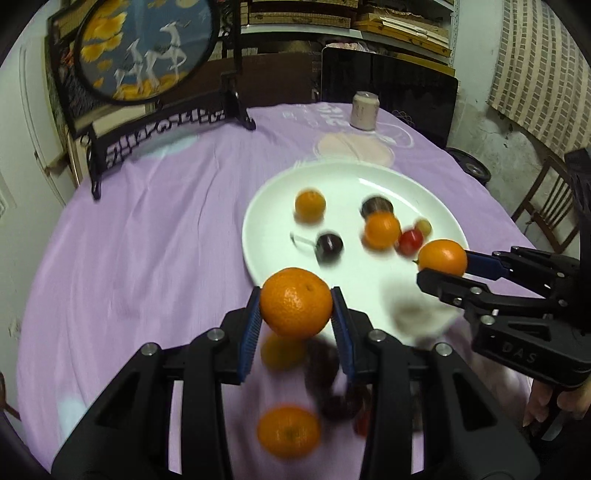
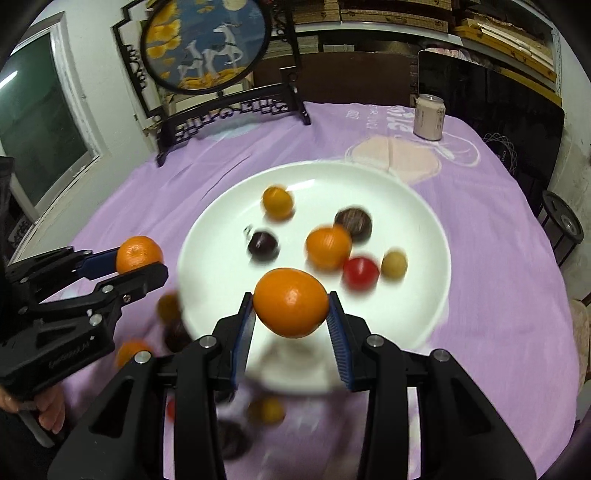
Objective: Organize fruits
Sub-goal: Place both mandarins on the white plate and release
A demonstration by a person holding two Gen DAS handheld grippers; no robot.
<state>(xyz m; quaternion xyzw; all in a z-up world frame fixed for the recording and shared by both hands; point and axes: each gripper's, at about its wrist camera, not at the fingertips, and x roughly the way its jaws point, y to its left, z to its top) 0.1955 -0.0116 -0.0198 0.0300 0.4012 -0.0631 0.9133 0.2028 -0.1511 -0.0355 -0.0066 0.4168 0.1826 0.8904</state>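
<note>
1. The left gripper (image 1: 295, 308) is clenched on a mandarin (image 1: 295, 302), which sits between its two blue pads above the purple tablecloth (image 1: 147, 258), just in front of the near rim of the white plate (image 1: 266, 206).
2. The right gripper (image 2: 291, 314) is clenched on a smooth orange fruit (image 2: 291, 308), held over the near part of the plate.
3. On the plate lie two small oranges, two dark round fruits, one red fruit (image 2: 360, 272) and one pale yellow fruit (image 2: 393, 264); all are blurred.
4. Only the left wrist view shows clearly another mandarin on the cloth (image 1: 288, 430), under the left gripper, with dark fruits beside it.
5. Only the right wrist view shows the window (image 2: 37, 122) on the left wall and the whole plate from the front.
6. Each view shows the other gripper from the side, with fingers of the holding hand at the picture's lower edge.
7. At the far side of the table stand a round painted screen with white deer (image 1: 144, 48) on a black carved stand, and a pale drink can (image 2: 428, 116).
8. Behind them are shelves with flat boxes (image 1: 399, 26).
</note>
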